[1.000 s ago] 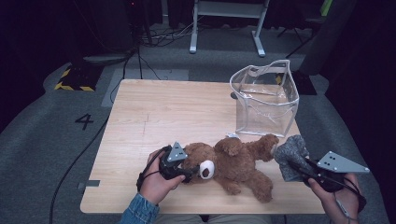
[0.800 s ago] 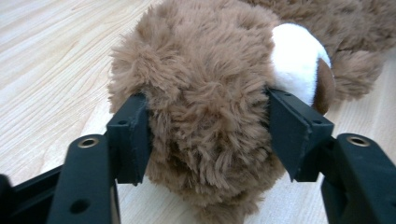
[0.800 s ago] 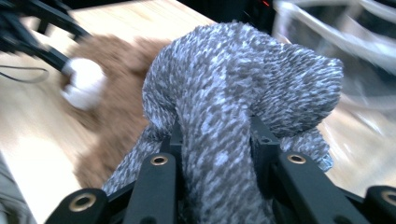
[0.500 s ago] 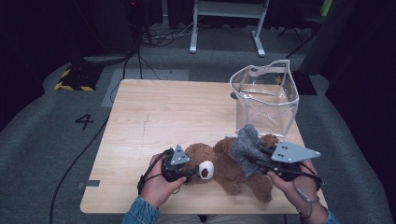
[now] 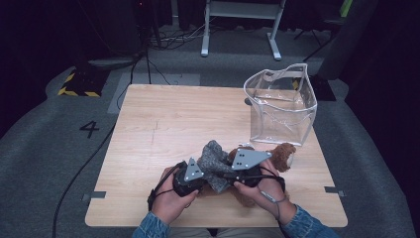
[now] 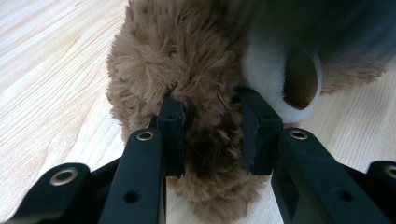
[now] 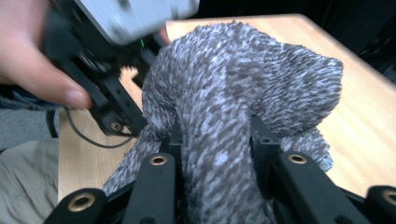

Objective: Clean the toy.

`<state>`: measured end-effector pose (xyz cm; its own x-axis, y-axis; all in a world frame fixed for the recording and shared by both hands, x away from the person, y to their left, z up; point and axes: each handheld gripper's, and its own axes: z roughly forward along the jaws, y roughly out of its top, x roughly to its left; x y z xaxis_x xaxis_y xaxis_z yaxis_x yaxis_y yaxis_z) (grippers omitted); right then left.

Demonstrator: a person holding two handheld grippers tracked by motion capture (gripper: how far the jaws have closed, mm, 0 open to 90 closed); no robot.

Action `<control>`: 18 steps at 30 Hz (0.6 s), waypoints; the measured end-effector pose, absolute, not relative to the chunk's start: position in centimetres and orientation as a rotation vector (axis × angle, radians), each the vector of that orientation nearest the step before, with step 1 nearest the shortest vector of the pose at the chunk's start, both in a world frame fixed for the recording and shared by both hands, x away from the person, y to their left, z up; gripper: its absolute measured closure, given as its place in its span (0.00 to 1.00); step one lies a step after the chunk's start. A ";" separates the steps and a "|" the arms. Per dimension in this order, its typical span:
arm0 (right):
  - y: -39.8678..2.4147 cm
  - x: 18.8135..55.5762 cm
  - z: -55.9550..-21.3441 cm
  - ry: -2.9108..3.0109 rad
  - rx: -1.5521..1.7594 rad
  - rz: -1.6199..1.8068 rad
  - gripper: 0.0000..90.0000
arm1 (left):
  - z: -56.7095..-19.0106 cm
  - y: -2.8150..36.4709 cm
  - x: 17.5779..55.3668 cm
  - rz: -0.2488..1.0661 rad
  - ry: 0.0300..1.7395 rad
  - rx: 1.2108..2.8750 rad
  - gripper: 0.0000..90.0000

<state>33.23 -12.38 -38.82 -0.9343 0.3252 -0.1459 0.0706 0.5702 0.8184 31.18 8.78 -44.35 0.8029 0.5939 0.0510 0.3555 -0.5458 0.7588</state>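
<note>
The left gripper (image 6: 210,135), its jaws just closing, clamps the teddy bear (image 6: 196,70); the right gripper (image 7: 215,140) stays clamped on the grey knitted cloth (image 7: 243,79).

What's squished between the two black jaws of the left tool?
A tuft of the fluffy brown teddy bear, beside its white snout. The left tool has just been closing on it, as the left gripper view shows.

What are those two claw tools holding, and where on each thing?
The left gripper has just closed on the teddy bear at its head fur beside the muzzle. The right gripper pinches a bunched fold of the grey knitted cloth.
</note>
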 end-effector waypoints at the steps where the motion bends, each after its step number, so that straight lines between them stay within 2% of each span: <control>1: -12.1 33.5 -39.6 2.542 0.334 1.273 0.78 | -44.3 8.8 31.2 0.397 0.700 2.203 0.73; 6: -13.2 34.0 -40.1 2.527 0.408 1.197 0.78 | -44.5 9.0 31.2 0.383 0.705 2.198 0.74; 14: -18.5 34.0 -40.4 2.476 0.532 1.132 0.78 | -44.6 8.8 31.1 0.399 0.696 2.200 0.75; 15: -18.9 33.8 -40.3 2.469 0.545 1.122 0.78 | -44.6 9.0 31.1 0.390 0.692 2.192 0.82; 18: -20.0 33.7 -39.9 2.462 0.555 1.096 0.78 | -44.6 9.2 31.3 0.343 0.705 2.165 0.84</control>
